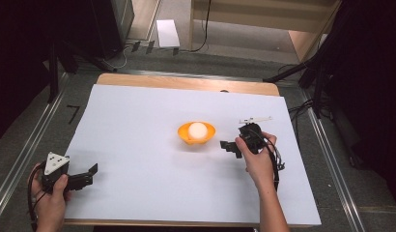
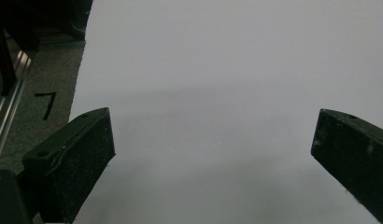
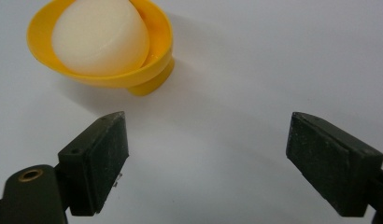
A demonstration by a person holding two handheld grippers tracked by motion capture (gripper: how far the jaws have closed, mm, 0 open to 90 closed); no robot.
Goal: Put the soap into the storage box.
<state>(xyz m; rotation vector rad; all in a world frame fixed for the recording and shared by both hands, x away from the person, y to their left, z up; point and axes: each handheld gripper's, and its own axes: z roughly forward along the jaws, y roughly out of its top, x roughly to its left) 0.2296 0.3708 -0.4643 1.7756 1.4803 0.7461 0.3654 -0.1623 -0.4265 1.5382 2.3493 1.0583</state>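
Yellow plastic bowl [image 1: 196,134] near the middle of the white sheet-covered table [image 1: 138,145], holding a round white ball-like object [image 1: 198,129] (possibly a flat-topped lump; hard to say from the right gripper view). At three o'clock from the bowl, just beside it, right gripper [image 1: 231,146] in the right hand [image 1: 256,159], jaws spread wide, nothing between them. At eight o'clock, well apart near the table's corner, left gripper [image 1: 87,174] in the left hand [image 1: 51,200], likewise released, gaping over bare sheet.

high: overhead, forward-down | gripper views: low, close | shared: white sheet [image 1: 138,145]
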